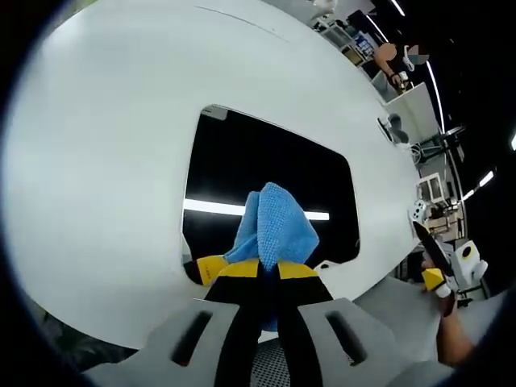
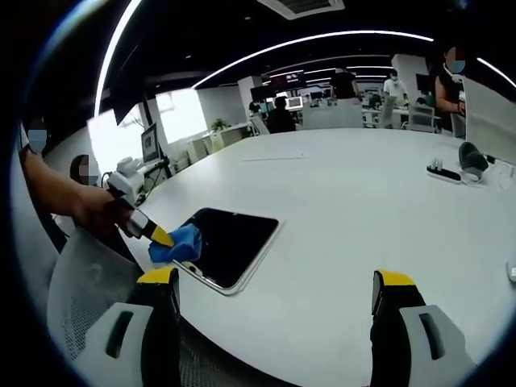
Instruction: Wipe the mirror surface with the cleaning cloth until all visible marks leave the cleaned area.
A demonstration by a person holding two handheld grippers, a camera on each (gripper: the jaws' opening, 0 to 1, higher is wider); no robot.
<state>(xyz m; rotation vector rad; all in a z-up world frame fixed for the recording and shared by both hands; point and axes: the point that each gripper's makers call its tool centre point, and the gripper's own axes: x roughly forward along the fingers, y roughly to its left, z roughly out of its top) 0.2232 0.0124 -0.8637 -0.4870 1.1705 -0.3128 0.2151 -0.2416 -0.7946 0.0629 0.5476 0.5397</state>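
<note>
Gripping blue cloth (image 1: 274, 222) on mirror (image 1: 242, 165), left gripper (image 1: 268, 270); right gripper (image 2: 274, 290) fingers spread wide.

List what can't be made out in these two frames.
- Marks on the mirror: left gripper view shows only dark ceiling reflection; too small in the right gripper view.
- Mirror's near edge: left gripper view, hidden behind cloth and left gripper.
- Objects far across the table: right gripper view, too small to identify.

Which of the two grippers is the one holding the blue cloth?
The left gripper: its jaws pinch the blue cloth over the mirror. The right gripper stands open and empty.
</note>
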